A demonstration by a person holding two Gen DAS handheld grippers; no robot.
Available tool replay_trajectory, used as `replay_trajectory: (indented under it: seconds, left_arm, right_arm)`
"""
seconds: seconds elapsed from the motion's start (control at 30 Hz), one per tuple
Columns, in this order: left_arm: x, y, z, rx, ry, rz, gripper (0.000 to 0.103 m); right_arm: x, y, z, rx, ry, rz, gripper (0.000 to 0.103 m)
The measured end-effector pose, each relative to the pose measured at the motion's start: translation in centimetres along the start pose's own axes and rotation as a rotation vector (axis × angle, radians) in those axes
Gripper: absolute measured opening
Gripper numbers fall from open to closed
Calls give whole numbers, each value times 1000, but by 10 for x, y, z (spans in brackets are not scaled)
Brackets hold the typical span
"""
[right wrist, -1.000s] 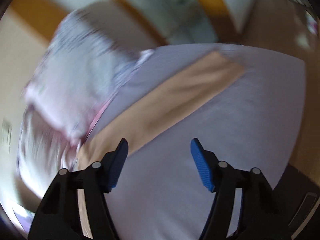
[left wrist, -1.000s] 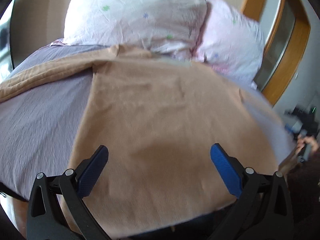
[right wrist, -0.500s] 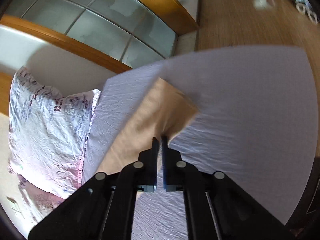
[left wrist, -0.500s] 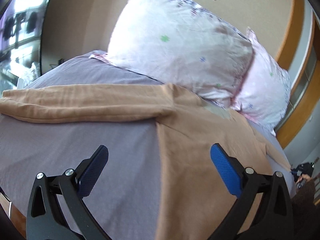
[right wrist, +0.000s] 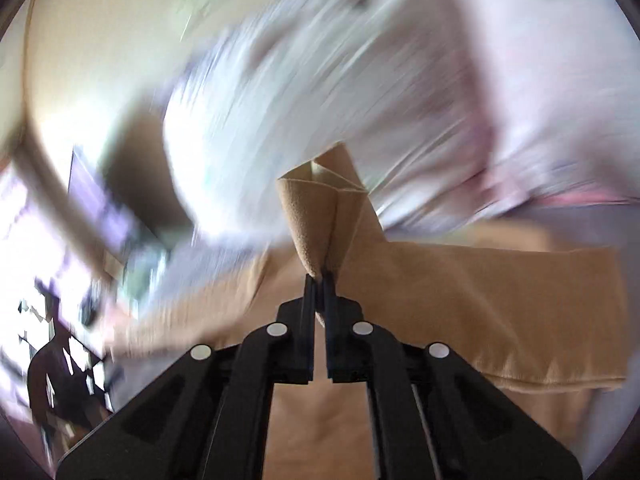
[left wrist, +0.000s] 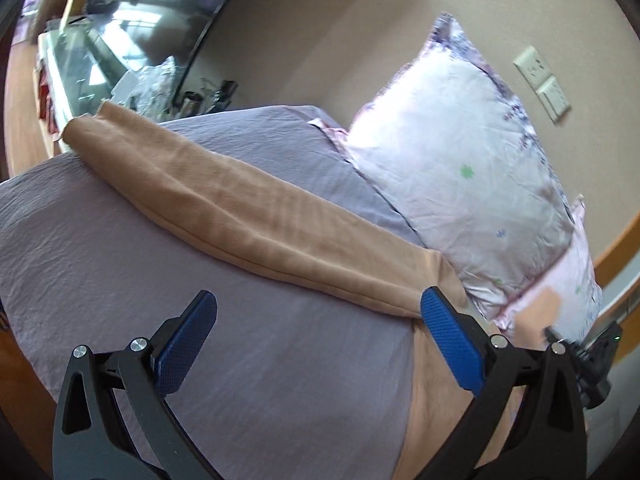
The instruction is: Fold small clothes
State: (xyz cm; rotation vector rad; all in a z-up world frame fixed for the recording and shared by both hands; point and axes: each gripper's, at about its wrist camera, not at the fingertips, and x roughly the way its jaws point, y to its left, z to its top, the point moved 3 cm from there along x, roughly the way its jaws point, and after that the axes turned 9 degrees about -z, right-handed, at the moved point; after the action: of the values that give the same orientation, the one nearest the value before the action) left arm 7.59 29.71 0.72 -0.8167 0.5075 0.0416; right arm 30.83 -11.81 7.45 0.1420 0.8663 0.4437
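A tan long-sleeved shirt lies spread on the lilac bed sheet (left wrist: 240, 360). In the left wrist view one sleeve (left wrist: 256, 216) stretches from the shirt's body at the lower right up to the bed's far left corner. My left gripper (left wrist: 316, 300) hovers open over the sheet just short of that sleeve, holding nothing. In the blurred right wrist view my right gripper (right wrist: 318, 278) pinches the other sleeve's cuff (right wrist: 316, 216), which stands bunched above the pads over the shirt's body (right wrist: 480, 300). Its jaws are easing slightly apart with the cloth still between them.
Two pale floral pillows (left wrist: 460, 168) lean on the beige wall at the head of the bed. A wall switch (left wrist: 544, 80) sits above them. Beyond the bed's far left corner stand a glass-topped unit (left wrist: 80, 64) and small clutter. Wooden floor lies around the bed.
The left view has swung from the shirt's body to its outstretched sleeve, gripper still open. The right gripper closed on the other sleeve's cuff and carried it up over the shirt.
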Motion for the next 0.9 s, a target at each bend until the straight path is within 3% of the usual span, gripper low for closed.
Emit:
replay_trajectory:
  seconds: [0.07,0.1,0.17,0.23,0.33,0.57,0.63,0.7,0.8,0.9]
  left_arm:
    - [1,14,7,-51,-4,22,99]
    - [0,19,9,-71,-7,21,94]
    - [-2,33,16,-134,-25,4,89]
    - [-3,46,23,-185,-44,19,86]
    - [-4,70,35,-276,-74,55,75]
    - [-8,94,51,-406,-128,98,61]
    - [-7,99,56,-421,-130,136,47]
    - [-3,107,60,-432,-117,162,7]
    - [4,88,73,-345,-96,169,6]
    - [19,13,88,-167,-75,65,6]
  right_arm:
    - [42,34,-27,-57,183,76,22]
    - [49,38,-29,-62,213,93,27]
    - [43,38,-34,-56,191,115,55]
    - [24,17,-23,-16,107,80,69]
    - [4,-12,-11,40,62,70,72]
    - [-39,-38,-43,111,28,67,76]
    - [-43,-40,-50,120,20,78,78]
    - [-48,-42,-53,120,11,90,79]
    - [-62,-45,-57,117,-9,99,79]
    - [-78,-56,-58,135,-62,77,80]
